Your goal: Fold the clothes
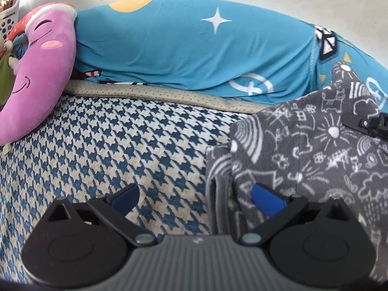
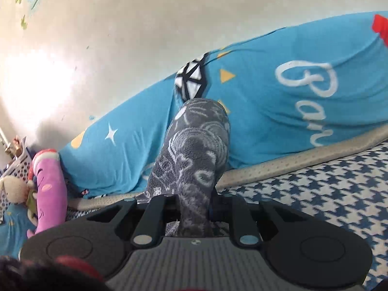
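1. Against the long blue bolster (image 1: 194, 48) at the back of the houndstooth bedspread (image 1: 97, 145), the grey patterned fleece garment (image 1: 303, 150) is the piece being folded; it lies heaped just in front of the bolster's right half, over the bedspread.
2. Seen from the right wrist, the right gripper (image 2: 194, 208) is clamped on a bunched strip of the fleece, which stands up from the jaws toward the bolster, its long axis running away from the gripper and slightly upward.
3. Seen from the left wrist, the left gripper (image 1: 195, 197) is spread wide with nothing pressed between its blue pads (image 1: 266, 202); one pad is over the fleece's near edge, the other over bare bedspread.
4. My judgement: the garment lies to the left gripper's right, so that hand is nearest the free edge, opposite the bolster side.
5. A pink plush toy (image 1: 43, 72) leans at the bolster's left end, well apart from the fleece.
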A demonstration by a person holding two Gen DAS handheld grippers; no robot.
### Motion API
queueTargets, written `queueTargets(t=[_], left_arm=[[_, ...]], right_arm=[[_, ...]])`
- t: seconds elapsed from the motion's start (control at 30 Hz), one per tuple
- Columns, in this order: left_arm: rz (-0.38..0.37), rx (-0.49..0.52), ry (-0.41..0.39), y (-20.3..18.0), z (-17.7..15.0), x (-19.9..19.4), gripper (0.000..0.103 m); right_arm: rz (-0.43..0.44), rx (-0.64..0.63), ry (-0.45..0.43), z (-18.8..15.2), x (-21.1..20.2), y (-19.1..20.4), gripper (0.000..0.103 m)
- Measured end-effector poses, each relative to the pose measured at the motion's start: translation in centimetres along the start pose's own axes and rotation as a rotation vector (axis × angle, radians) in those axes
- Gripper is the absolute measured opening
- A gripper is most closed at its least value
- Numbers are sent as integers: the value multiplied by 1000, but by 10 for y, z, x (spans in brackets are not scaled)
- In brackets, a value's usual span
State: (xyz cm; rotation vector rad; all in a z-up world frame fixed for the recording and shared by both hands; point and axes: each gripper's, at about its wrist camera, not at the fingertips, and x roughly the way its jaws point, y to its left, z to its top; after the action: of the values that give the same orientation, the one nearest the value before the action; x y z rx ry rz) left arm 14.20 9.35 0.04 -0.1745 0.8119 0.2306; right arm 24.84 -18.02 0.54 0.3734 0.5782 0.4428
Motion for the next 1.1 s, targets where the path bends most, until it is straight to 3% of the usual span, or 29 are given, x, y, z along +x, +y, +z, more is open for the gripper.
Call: queueTargets(t=[0.33, 1.1], left_arm=[[-29, 41, 0, -12, -6, -14, 103], [-61, 62, -2, -28, -9, -30, 103]], right_arm=[[-113, 134, -57, 12, -36, -41, 16], [-303, 217, -122, 6, -83, -70, 16]])
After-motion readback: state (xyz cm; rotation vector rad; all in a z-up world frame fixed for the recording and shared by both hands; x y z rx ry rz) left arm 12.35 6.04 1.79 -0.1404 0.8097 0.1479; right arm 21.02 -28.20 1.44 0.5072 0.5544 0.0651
